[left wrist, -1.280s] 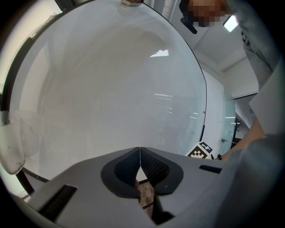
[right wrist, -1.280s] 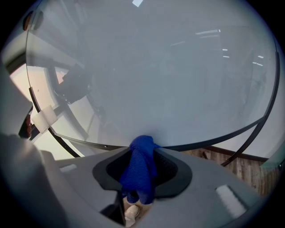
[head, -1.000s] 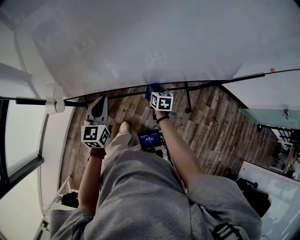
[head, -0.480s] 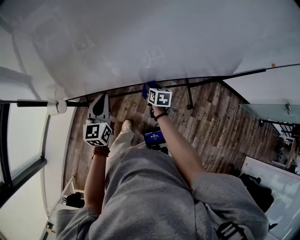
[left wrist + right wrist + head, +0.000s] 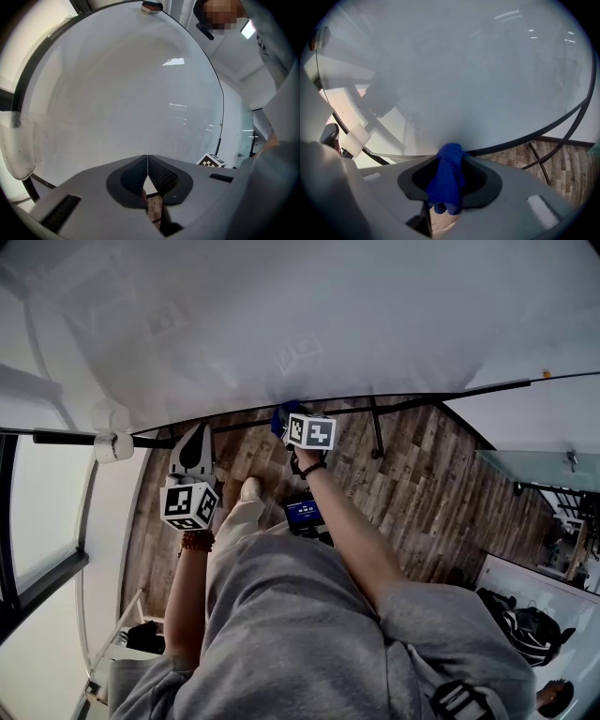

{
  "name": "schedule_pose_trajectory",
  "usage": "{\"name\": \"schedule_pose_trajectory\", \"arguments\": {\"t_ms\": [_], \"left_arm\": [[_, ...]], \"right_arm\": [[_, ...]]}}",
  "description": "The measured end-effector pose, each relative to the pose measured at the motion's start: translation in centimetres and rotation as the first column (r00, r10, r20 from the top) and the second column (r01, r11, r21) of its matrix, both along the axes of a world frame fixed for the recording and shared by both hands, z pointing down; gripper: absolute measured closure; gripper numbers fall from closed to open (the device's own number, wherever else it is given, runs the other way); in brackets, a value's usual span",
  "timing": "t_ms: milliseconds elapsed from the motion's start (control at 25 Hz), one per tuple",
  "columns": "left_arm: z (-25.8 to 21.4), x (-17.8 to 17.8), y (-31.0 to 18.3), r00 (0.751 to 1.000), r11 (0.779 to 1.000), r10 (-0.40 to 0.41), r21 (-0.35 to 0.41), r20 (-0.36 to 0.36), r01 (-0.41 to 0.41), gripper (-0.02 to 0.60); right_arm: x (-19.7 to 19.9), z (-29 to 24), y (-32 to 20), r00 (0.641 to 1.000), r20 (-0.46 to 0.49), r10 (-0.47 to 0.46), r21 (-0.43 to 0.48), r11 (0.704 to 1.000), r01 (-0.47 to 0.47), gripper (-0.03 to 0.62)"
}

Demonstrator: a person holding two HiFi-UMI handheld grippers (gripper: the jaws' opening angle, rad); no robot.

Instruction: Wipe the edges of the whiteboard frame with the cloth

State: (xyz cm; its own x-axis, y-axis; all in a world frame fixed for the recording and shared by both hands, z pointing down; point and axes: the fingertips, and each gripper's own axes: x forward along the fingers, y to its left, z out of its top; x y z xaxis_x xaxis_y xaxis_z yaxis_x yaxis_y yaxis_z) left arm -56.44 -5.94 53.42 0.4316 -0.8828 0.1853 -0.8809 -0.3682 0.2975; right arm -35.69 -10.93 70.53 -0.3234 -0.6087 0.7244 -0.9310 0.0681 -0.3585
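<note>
Right gripper (image 5: pixel 451 157) fingers pinch blue cloth (image 5: pixel 446 183), seemingly on the whiteboard frame (image 5: pixel 551 124). Left gripper (image 5: pixel 147 164), 8 o'clock of it, fingers pressed together, empty. Risk: cloth slides off thin rail.

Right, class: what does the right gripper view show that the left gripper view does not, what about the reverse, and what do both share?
Only the right gripper view shows the blue cloth clamped in the right gripper, and the dark stand legs under the board. Only the left gripper view shows the left gripper, its jaws together on nothing, and the other gripper's marker cube. Both show the whiteboard filling the space beyond the jaws.
</note>
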Motion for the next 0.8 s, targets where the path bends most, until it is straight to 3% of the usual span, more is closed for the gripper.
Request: {"name": "schedule_pose_trajectory", "arguments": {"t_ms": [800], "left_arm": [[0.8, -2.1, 1.1, 0.999, 0.999, -0.034, -0.012, 0.014, 0.034, 0.571]], "right_arm": [[-0.4, -0.1, 0.1, 0.997, 0.021, 0.076, -0.014, 0.997, -0.075, 0.456]]}}
